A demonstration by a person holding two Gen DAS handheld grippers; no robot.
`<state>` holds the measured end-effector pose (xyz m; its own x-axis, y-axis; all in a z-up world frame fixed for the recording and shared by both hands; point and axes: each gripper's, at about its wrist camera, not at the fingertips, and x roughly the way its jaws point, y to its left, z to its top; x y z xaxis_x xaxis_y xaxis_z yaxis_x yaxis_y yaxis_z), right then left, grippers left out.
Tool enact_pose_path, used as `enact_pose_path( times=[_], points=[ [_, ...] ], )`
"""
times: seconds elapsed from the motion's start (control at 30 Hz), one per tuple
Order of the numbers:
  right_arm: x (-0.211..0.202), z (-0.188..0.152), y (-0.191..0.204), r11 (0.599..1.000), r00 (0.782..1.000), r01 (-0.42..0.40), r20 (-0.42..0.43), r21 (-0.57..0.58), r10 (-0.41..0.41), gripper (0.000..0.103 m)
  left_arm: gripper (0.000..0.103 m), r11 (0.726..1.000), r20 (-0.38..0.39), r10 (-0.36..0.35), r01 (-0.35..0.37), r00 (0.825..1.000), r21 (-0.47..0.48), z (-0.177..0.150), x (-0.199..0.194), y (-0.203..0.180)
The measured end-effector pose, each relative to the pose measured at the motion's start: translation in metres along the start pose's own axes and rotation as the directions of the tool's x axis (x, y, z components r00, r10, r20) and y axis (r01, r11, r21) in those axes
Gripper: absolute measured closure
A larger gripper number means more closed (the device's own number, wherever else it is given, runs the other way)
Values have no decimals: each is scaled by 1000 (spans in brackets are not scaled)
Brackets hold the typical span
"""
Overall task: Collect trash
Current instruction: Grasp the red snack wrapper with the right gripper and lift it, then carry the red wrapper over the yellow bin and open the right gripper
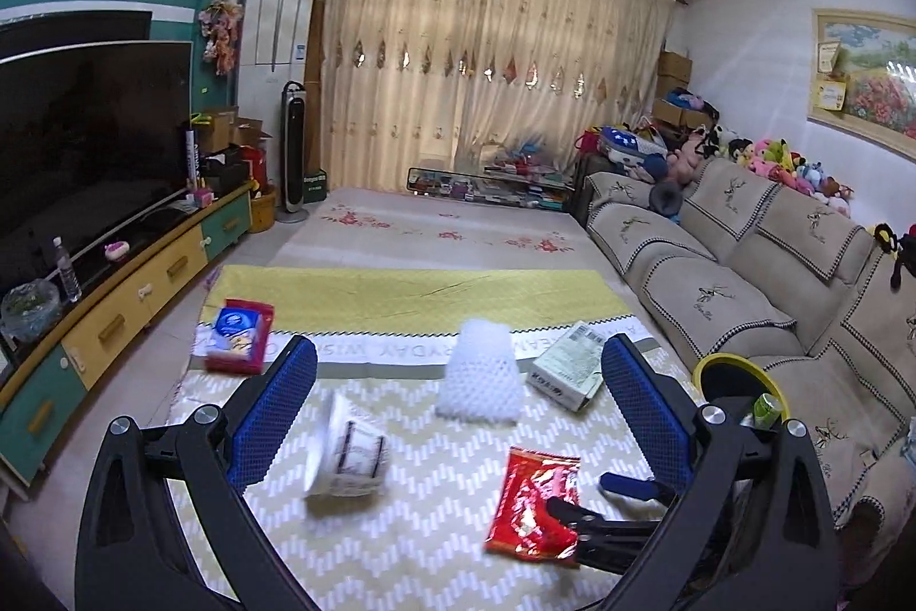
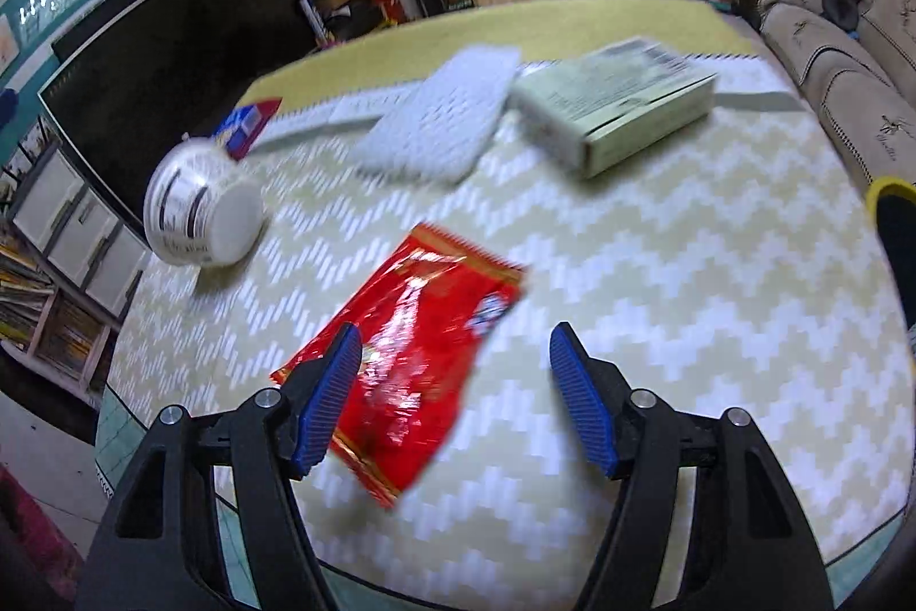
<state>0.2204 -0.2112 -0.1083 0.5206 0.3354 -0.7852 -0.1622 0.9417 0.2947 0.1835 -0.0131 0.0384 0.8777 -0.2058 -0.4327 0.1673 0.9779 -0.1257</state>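
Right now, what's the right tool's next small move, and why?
Probably ease the right tool forward and down until both pads straddle the red foil wrapper, then close. Its jaws stand open and hold nothing, and the wrapper lies flat on the zigzag tablecloth, off toward the left pad rather than centred between them.

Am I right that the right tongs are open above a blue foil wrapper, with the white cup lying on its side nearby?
Not quite: the foil wrapper is red, not blue; only the pads of the tongs are blue. The right wrist view shows it. The rest holds: the right tongs are open above it, and the white cup lies on its side nearby.
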Motion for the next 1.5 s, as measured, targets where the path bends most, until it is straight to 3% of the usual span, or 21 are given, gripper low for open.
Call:
enact_pose_path(
  times=[0.17,0.37,0.5,0.7,0.83,0.93,1.2,1.37,1.5],
  points=[
    [11,2,18,1000,1000,20,-7,-5,-20,27,5,999,11,10,-9,1000,-36,-3,-7,20],
    [30,3,44,992,994,112,-6,-61,-113,11,5,999,4,0,0,1000,-45,-8,-6,28],
    [38,-3,58,969,981,195,15,-148,-195,11,5,999,-5,-7,7,1000,-51,-11,-3,29],
    [23,-5,40,968,977,212,39,-134,-208,43,5,998,-19,-10,8,1000,-65,-16,4,30],
    [16,-5,27,969,977,214,40,-120,-210,74,5,998,-31,-20,18,999,-61,-18,8,26],
    [9,-6,15,977,983,185,34,-105,-182,86,5,998,-31,-23,22,999,-54,-19,9,22],
    [-20,-6,-25,997,996,80,41,5,-80,89,5,998,-35,-27,25,999,-62,-20,14,19],
    [-45,-1,-57,994,991,92,90,66,-98,89,5,999,-50,-26,23,998,-48,-22,22,12],
    [-71,8,-102,978,974,152,149,143,-173,89,5,999,-68,-25,22,997,-44,-25,33,5]
  ],
)
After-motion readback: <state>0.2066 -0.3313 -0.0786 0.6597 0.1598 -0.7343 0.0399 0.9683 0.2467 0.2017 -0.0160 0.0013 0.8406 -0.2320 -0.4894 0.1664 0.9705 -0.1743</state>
